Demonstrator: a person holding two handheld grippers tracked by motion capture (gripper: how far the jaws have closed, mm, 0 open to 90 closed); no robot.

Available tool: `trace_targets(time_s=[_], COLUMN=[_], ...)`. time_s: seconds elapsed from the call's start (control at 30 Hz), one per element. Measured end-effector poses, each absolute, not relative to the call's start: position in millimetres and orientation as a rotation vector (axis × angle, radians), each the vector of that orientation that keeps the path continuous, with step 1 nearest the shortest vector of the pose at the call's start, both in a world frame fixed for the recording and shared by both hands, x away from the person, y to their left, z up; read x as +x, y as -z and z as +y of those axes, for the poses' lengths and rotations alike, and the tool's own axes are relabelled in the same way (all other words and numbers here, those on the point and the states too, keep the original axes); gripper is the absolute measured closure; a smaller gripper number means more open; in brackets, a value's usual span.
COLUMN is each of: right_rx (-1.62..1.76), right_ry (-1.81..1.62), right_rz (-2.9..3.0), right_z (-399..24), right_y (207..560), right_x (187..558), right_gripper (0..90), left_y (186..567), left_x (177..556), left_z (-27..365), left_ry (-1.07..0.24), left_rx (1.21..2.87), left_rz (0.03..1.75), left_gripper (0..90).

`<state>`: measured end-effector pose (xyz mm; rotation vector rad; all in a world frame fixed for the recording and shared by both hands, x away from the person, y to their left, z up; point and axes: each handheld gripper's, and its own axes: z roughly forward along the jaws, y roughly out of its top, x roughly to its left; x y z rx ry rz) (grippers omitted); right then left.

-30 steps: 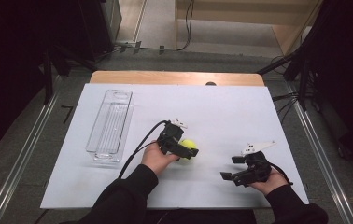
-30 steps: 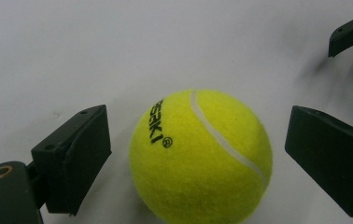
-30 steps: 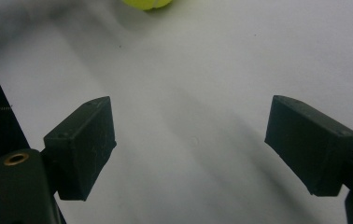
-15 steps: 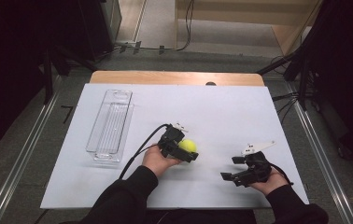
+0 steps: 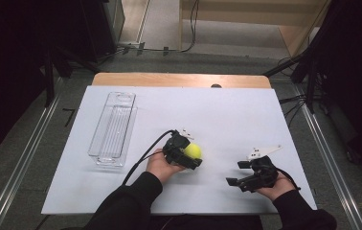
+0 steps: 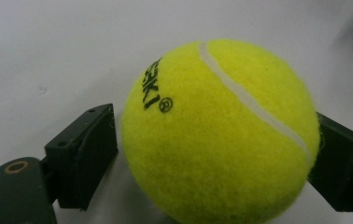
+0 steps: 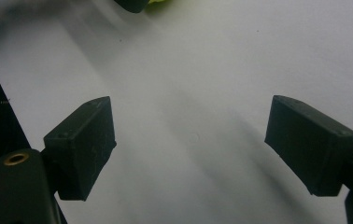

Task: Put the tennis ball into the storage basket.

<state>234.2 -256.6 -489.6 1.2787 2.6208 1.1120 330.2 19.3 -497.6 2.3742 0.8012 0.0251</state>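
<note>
a: how many balls were there by the clear tray (image 5: pixel 113 128)?
b: one yellow tennis ball (image 5: pixel 193 151), to the right of that tray.
a: and trays?
b: just one.
a: grippers?
b: two, the left gripper (image 5: pixel 190 155) and the right gripper (image 5: pixel 238 173), both right of the tray.

The tennis ball (image 6: pixel 219 133) hides whether the jaw pads touch it.
</note>
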Motion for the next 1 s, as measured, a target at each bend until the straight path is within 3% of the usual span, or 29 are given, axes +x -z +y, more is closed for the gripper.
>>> trace_targets(time_s=[0.33,0.43,1.0], right_rx=[1.28,1.278,1.274], right_ry=[-1.106,-1.105,-1.105], right_rz=[2.621,2.623,2.63], right_z=[-256.4,-256.4,-256.4], right_y=[489.8,489.8,490.0], right_x=[234.3,234.3,234.3], right_gripper=[13.9,14.0,14.0], left_y=[497.9,497.9,498.0], left_x=[327.8,326.4,327.3], left_z=[18.7,18.8,19.6], left_ry=[-0.055,-0.034,-0.026], left_rx=[2.381,2.362,2.355], left_rz=[0.779,0.759,0.752], left_gripper=[15.9,25.0,25.4])
